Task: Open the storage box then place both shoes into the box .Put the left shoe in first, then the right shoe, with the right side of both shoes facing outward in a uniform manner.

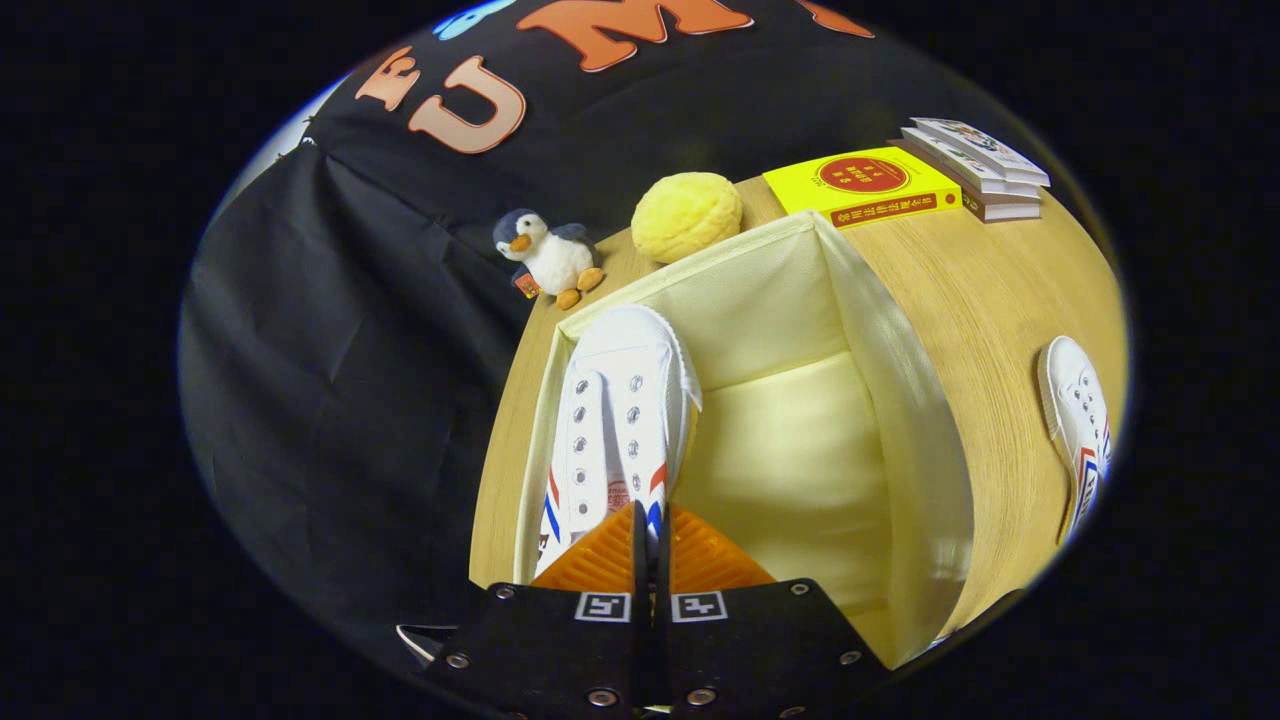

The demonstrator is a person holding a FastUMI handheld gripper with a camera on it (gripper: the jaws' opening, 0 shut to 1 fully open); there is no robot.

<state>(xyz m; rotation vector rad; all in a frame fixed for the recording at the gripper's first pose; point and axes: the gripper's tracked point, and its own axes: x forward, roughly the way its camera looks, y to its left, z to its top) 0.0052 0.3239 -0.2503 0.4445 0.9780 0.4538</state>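
Black cloth hung down past the bench's left edge, and right at that edge a little penguin plush (548, 257) sat on the light wood bench (1000, 300), pretty close to the drop. Next over was a round yellow bun-looking plush (686, 215), tucked just beyond the far wall of the storage box (905, 400).

The box was a cream fabric one, open on top, walls standing up straight. One white canvas shoe (620, 420) with red and blue stripes was inside it, pressed up along the left wall with its toe pointing at the far wall, nearly touching it. The whole right half of the box floor was bare, so there was plenty of room beside that shoe, all the way to the right wall.

The tool (651, 520) was at the heel end of that shoe, fingers (600, 565) drawn in narrow with just a slim gap between them. The back of the shoe seemed to run into that gap, but I honestly couldn't tell whether both fingers were pressing on it or just sitting over it.

Right of the box was a wide strip of bare wood. A yellow book (862, 186) lay beyond the box's far right corner, with a small stack of books (980, 165) just beside it. The second white shoe (1078, 430) lay well apart from the box, near the bench's right edge.
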